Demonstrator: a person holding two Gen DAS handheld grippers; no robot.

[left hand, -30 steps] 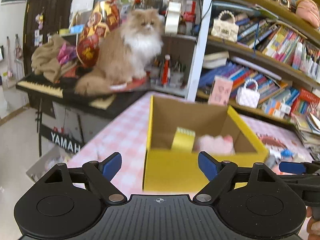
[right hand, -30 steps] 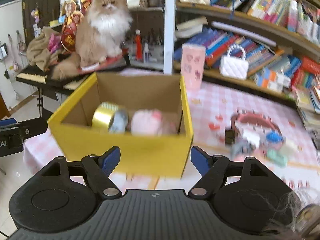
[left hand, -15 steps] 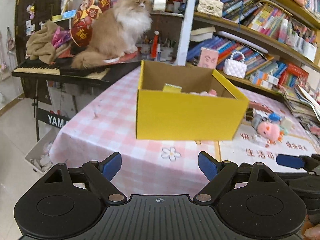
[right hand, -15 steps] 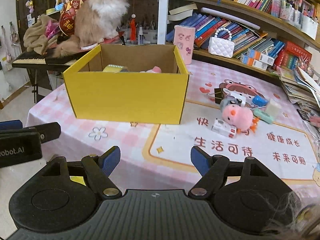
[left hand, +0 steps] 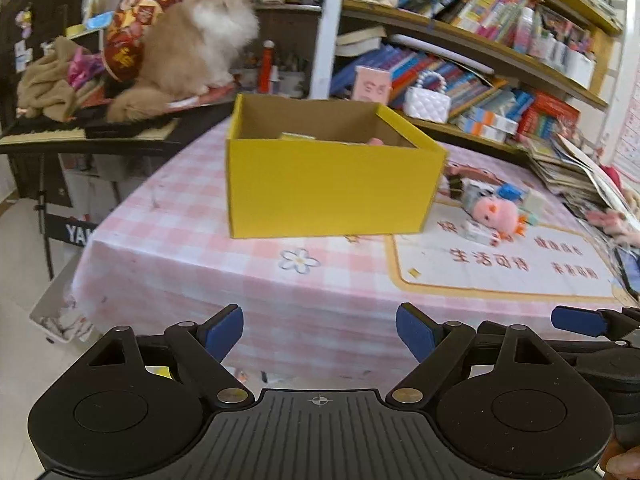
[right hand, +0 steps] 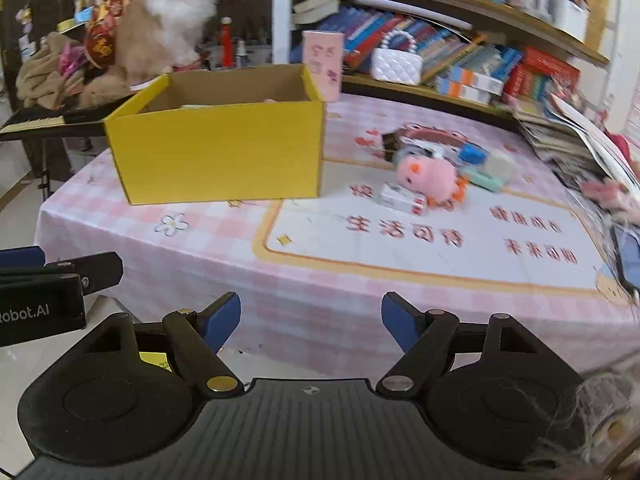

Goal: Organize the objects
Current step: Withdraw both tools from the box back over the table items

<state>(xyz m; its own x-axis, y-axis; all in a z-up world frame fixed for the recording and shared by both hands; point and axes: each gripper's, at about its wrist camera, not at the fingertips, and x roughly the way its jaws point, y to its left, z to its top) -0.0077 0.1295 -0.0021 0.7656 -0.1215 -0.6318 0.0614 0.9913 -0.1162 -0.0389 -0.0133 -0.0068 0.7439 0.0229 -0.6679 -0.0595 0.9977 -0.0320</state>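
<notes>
Both grippers hang short of the tabletop's (right hand: 312, 280) near edge. The left gripper (left hand: 319, 330) has its jaws released, wide apart, nothing between them. Same for the right gripper (right hand: 311, 314): jaws spread and bare. On the pink checked cloth, the yellow box (left hand: 328, 188) sits open-topped toward the left side, with only slivers of its contents peeking over the rim. Just right of it lies a cluster of small things: a pink plush toy (right hand: 430, 178) resting against a little white carton (right hand: 402, 198), with a blue block (right hand: 472, 156) just behind. Farther back, a fluffy cat (left hand: 196, 48) sits on a keyboard, and bookshelves (left hand: 480, 52) run along the wall.
</notes>
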